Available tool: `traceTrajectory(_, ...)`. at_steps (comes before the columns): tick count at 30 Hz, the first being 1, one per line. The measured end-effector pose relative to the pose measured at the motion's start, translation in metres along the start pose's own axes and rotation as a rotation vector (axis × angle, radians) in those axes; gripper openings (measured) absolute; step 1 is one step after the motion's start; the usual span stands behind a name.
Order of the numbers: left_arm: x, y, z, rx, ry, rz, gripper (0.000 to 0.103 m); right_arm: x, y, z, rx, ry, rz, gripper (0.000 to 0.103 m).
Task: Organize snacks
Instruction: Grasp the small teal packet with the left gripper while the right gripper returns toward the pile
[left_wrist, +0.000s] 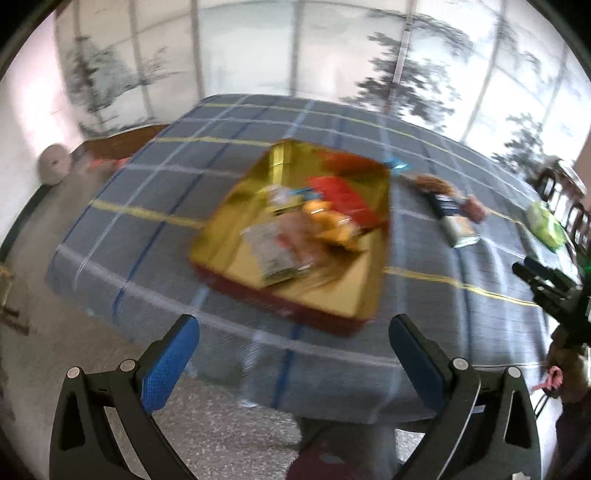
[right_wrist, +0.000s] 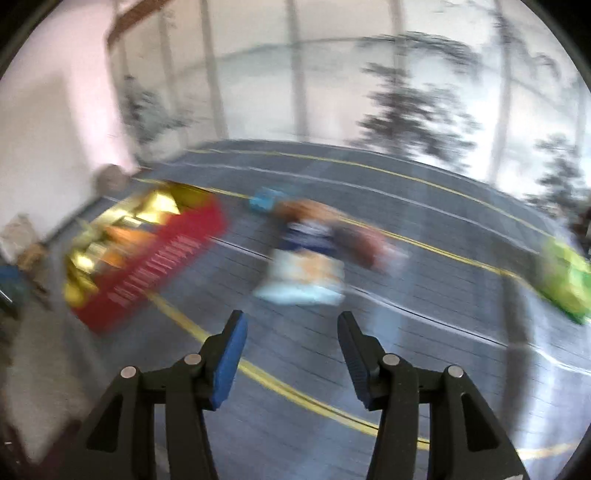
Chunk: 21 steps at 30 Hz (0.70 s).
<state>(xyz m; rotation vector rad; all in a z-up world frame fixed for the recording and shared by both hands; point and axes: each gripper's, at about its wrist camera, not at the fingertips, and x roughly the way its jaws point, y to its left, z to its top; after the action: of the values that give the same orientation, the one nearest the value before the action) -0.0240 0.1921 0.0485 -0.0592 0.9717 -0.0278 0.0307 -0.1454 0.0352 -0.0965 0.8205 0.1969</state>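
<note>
left wrist view: left gripper (left_wrist: 293, 347) spread wide, nothing between pads, hanging above near edge of plaid tablecloth (left_wrist: 461, 332). gold tin (left_wrist: 343, 295) with red sides sits mid-table, snack packets (left_wrist: 295, 236) piled inside. more loose snacks to its right: dark blue-white pouch (left_wrist: 452, 218), green bag (left_wrist: 546, 223).

right wrist view: pretty blurry. right gripper (right_wrist: 291, 350) partly spread, empty, blue-white pouch (right_wrist: 306, 266) just ahead on cloth. tin (right_wrist: 147, 254) off left, green bag (right_wrist: 569, 280) far right.

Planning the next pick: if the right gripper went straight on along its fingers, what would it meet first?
Probably the blue-and-white snack packet, lying straight ahead of the open right gripper on the checked tablecloth; blur leaves depth uncertain.
</note>
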Motion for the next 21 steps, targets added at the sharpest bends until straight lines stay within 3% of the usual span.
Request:
traceTrajectory(3,-0.004,-0.031,0.02,0.083,0.0,-0.023,0.101,-0.004,-0.046,-0.018,0.047,0.02,-0.079,0.052)
traceTrajectory(9,0.01,-0.079,0.066,0.195,0.016,-0.081,0.101,-0.004,-0.105,-0.038,0.14,0.022,-0.09,0.052)
traceTrajectory(14,0.045,-0.122,0.113,0.297,0.042,-0.155,0.101,-0.003,-0.111,-0.048,0.165,0.005,-0.049,0.052)
traceTrajectory(21,0.108,-0.179,0.162,0.556,0.077,-0.098,0.101,-0.008,-0.109,-0.051,0.178,-0.022,0.031,0.054)
